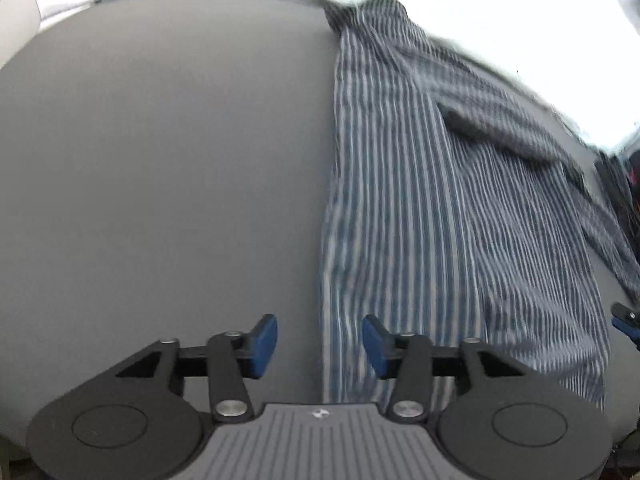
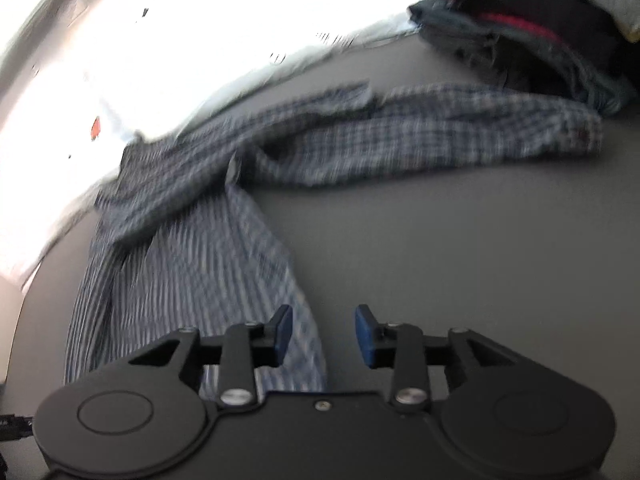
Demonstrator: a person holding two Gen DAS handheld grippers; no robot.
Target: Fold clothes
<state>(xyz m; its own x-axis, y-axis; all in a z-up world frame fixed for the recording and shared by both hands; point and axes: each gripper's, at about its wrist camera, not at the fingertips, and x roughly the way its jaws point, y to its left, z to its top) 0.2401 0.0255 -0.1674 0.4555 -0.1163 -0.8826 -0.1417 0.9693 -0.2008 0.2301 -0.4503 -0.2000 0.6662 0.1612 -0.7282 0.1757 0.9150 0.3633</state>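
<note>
The jaws of both grippers stand apart with nothing clamped between them. The left gripper (image 1: 320, 346) has 2 blue pads (image 1: 265, 344), and the gap between them frames the left edge of 1 striped shirt (image 1: 404, 208) lying on the gray table (image 1: 160, 168); neither pad presses the cloth. The right gripper (image 2: 324, 336) also shows 2 blue pads (image 2: 365, 336), open over bare table (image 2: 440, 248), with the shirt's near hem (image 2: 192, 280) under and just beside its left pad.

The shirt is the only garment spread out. In the left wrist view it runs from the near edge of the table toward the far edge, filling the right half of the surface, with a folded flap lying across its far right part. In the right wrist view its body (image 2: 192, 280) lies at the near left, and 1 long sleeve (image 2: 440, 132) stretches away to the right, its cuff near the far right.

Past that cuff, at the far right corner, sits 1 pile of dark clothes (image 2: 520, 28) with a red layer showing in it; how many pieces it holds I cannot tell. The far side of the table borders a bright white surface (image 2: 160, 40), overexposed and blurred. The tip of the other gripper (image 1: 626, 320) peeks in at the right edge of the left wrist view.
</note>
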